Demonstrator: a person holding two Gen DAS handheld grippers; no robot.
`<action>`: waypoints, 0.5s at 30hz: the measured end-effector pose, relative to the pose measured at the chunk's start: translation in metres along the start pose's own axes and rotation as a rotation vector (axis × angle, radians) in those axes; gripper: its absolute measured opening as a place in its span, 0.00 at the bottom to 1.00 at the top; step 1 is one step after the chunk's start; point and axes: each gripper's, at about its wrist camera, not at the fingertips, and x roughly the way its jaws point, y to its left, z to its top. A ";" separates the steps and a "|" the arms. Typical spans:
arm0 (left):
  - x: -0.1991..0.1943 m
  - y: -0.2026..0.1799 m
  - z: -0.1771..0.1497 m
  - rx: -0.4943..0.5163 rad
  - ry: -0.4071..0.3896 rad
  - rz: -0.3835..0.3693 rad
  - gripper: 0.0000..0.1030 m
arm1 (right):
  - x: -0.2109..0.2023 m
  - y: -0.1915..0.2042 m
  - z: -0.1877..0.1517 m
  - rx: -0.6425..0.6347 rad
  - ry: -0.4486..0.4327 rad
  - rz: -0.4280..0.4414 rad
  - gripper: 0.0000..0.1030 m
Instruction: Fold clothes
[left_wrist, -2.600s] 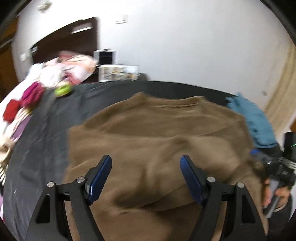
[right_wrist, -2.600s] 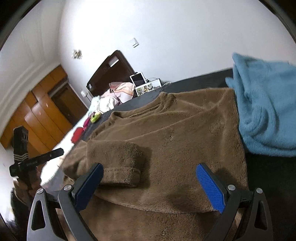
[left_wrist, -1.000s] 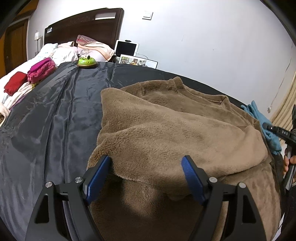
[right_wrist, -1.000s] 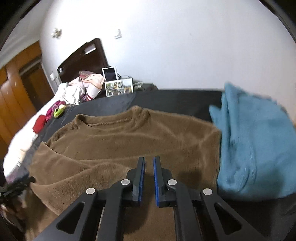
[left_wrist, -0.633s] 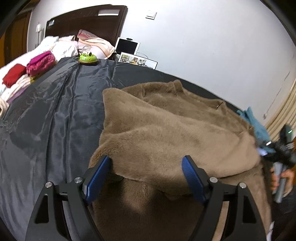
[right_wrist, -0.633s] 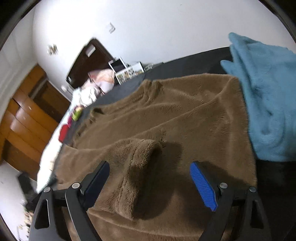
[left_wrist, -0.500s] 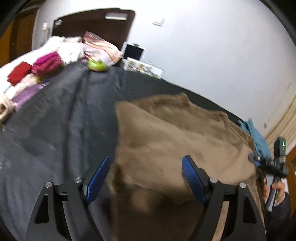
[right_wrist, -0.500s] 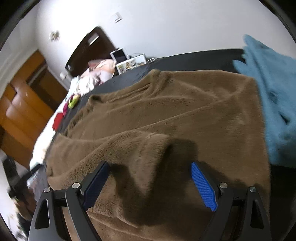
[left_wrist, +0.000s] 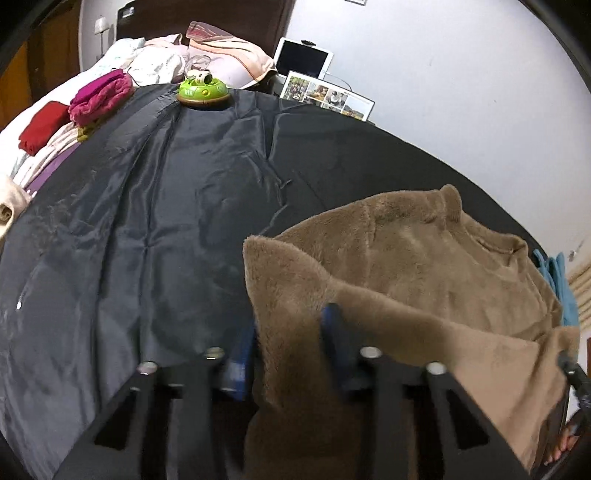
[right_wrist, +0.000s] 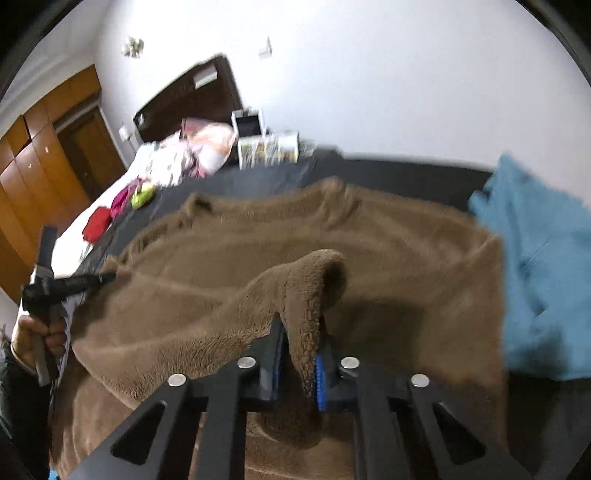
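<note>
Left gripper (left_wrist: 286, 343) closing, our jaws pinching the brown fleece top's (left_wrist: 424, 266) left edge | dark bedspread (left_wrist: 147, 221) bare to its left | right gripper (right_wrist: 297, 360) clamped on a raised fold | blue garment (right_wrist: 543, 266) touches the top's right edge

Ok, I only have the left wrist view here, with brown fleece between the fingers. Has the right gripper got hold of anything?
Observer: Yes. In the right wrist view the right gripper is shut on a raised fold of the brown sweater. The fold stands up above the rest of the garment.
Operator: And what is past the sweater on that side? I see only a sliver of blue.
Observer: A blue fleece garment lies bunched on the dark bedcover, right against the sweater's right edge.
</note>
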 end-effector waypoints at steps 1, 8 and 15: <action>-0.003 0.000 0.000 0.000 -0.019 0.019 0.22 | -0.010 0.001 0.003 -0.013 -0.030 -0.019 0.14; -0.007 -0.001 0.001 0.002 -0.075 0.090 0.20 | 0.014 -0.002 -0.001 -0.070 0.056 -0.087 0.14; -0.016 -0.004 0.001 0.055 -0.076 0.104 0.27 | 0.028 -0.029 -0.014 -0.011 0.092 -0.100 0.70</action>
